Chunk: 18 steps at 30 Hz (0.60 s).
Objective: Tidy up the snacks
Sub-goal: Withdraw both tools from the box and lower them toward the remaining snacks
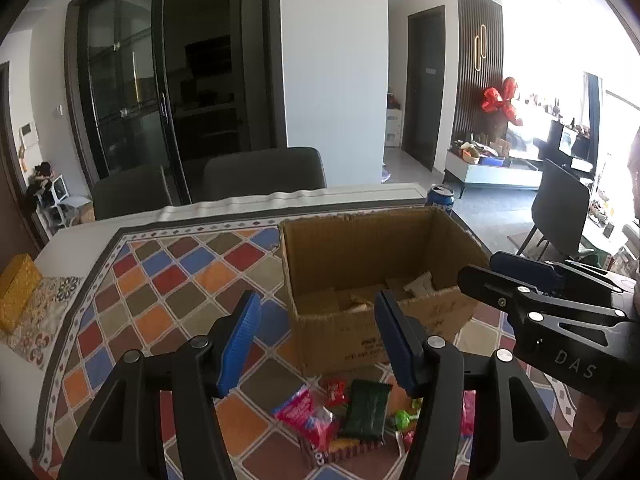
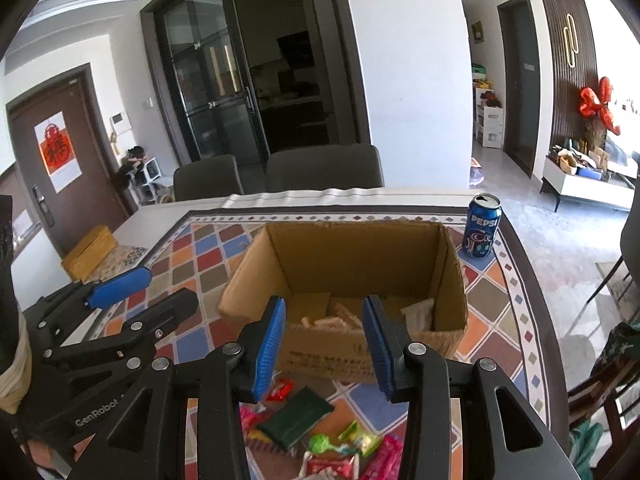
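An open cardboard box [image 1: 360, 332] stands on the patterned tablecloth, with several pale packets [image 2: 340, 316] on its floor; it also shows in the right wrist view [image 2: 452, 276]. In front of it lies a pile of snacks: a dark green packet [image 1: 366, 408] [image 2: 296, 416], a pink packet [image 1: 304, 414], a small red packet [image 1: 335, 392] [image 2: 280, 390] and green sweets [image 2: 352, 442]. My left gripper [image 1: 316, 344] is open and empty above the pile. My right gripper [image 2: 324, 348] is open and empty, also above the pile; it shows in the left wrist view [image 1: 520, 280].
A Pepsi can [image 2: 480, 226] stands behind the box's right corner. A yellow box [image 1: 16, 292] sits at the table's left end. Two dark chairs [image 1: 264, 172] stand at the far side. My left gripper shows at the left in the right wrist view [image 2: 120, 292].
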Each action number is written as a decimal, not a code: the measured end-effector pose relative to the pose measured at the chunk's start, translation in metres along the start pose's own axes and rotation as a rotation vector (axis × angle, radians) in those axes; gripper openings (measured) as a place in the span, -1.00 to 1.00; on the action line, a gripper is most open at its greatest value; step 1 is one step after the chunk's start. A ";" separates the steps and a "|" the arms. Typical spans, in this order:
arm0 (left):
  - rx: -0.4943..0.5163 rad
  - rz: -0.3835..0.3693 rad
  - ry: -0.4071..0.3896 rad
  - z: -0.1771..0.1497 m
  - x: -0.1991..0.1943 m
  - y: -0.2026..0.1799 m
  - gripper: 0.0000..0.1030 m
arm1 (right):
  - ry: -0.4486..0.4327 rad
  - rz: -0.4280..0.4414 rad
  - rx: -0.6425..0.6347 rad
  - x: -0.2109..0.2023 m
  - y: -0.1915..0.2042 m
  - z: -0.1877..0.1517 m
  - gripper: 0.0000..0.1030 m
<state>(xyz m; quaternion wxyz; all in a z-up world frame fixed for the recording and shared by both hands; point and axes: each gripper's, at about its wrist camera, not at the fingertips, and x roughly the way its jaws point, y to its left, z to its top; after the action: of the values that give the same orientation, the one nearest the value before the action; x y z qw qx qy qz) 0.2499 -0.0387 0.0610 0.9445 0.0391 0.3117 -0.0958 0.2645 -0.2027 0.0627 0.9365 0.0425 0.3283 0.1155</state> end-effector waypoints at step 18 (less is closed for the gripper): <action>0.034 -0.027 0.047 -0.049 -0.014 -0.008 0.14 | 0.055 0.013 -0.028 -0.015 0.012 -0.044 -0.20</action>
<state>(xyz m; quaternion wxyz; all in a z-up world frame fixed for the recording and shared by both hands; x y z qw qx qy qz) 0.2089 -0.0374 0.0300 0.9348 0.0531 0.3326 -0.1129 0.2238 -0.1942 0.0394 0.9269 0.0283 0.3519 0.1275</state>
